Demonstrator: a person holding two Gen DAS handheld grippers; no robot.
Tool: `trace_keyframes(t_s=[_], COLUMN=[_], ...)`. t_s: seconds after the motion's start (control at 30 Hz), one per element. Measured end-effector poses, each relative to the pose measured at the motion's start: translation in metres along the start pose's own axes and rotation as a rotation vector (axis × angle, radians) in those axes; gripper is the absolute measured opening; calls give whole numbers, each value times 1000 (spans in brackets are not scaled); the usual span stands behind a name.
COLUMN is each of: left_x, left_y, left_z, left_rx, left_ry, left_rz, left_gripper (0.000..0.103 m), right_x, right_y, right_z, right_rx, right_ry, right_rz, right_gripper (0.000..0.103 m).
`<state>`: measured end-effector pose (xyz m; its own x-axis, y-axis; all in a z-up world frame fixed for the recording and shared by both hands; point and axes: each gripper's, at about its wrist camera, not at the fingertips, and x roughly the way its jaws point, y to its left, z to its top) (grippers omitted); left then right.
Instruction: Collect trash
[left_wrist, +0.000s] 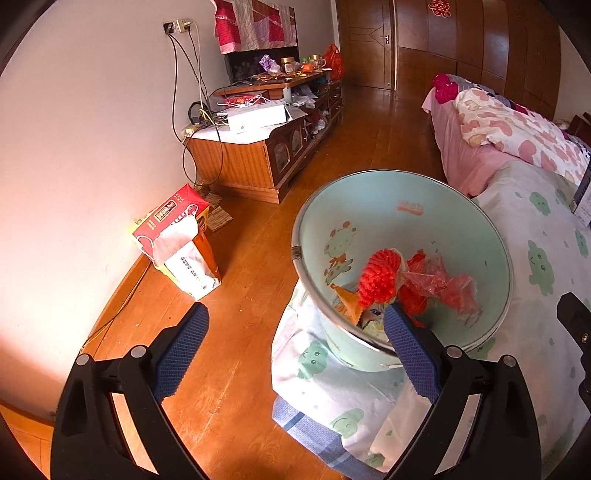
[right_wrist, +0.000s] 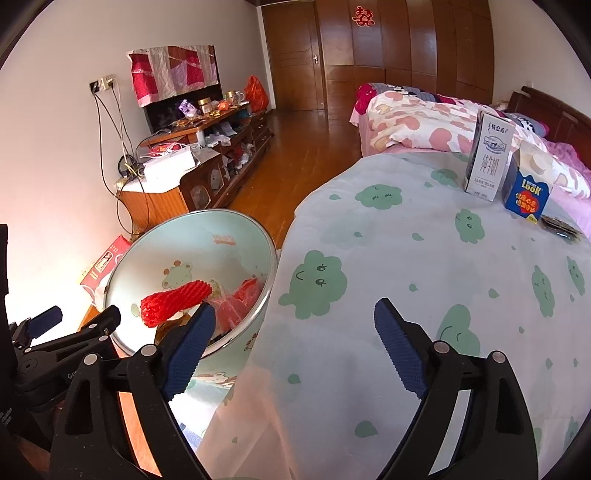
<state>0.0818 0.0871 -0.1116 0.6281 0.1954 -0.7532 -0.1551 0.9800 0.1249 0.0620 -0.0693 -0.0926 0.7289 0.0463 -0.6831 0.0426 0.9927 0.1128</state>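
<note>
Red foam fruit netting (left_wrist: 380, 277) and crumpled red plastic (left_wrist: 443, 284) are seen inside the pale green bin (left_wrist: 369, 206) beside the bed (right_wrist: 406, 258). Both the left tongs (left_wrist: 295, 325) and right tongs (right_wrist: 295, 321) are spread wide, with nothing pinched. A milk carton (right_wrist: 487, 158) and blue snack box (right_wrist: 526, 195) are left standing on the bed.

"LOOK" on blue box (right_wrist: 526, 197), "纯牛奶" on milk carton (right_wrist: 487, 162), red "囍" on wardrobe (right_wrist: 364, 16)

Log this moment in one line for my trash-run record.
left gripper open | right gripper open | red foam net in mint bin
</note>
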Motion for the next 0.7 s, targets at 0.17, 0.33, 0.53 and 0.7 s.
trace_keyframes(t_s=[0.17,0.33,0.53,0.7], left_x=[-31,-65,-104,-132], left_y=[9,12,17,20], left_z=[-7,-11,-12,-15], left_rx=[10,-4,-30,-42], left_ry=[-69,-129,-201,-274], left_rz=[11,-5,-37,-40], left_gripper=[94,97,97,97], right_x=[-16,-40,-71,-93], right_y=[4,4,3,-4], right_z=[-10,-15,-18,-21], right_rx=[-14,-6,-2,14], right_ry=[-19,-63,-149,-214], right_rz=[16,29,22,13], right_gripper=[87,87,87,87])
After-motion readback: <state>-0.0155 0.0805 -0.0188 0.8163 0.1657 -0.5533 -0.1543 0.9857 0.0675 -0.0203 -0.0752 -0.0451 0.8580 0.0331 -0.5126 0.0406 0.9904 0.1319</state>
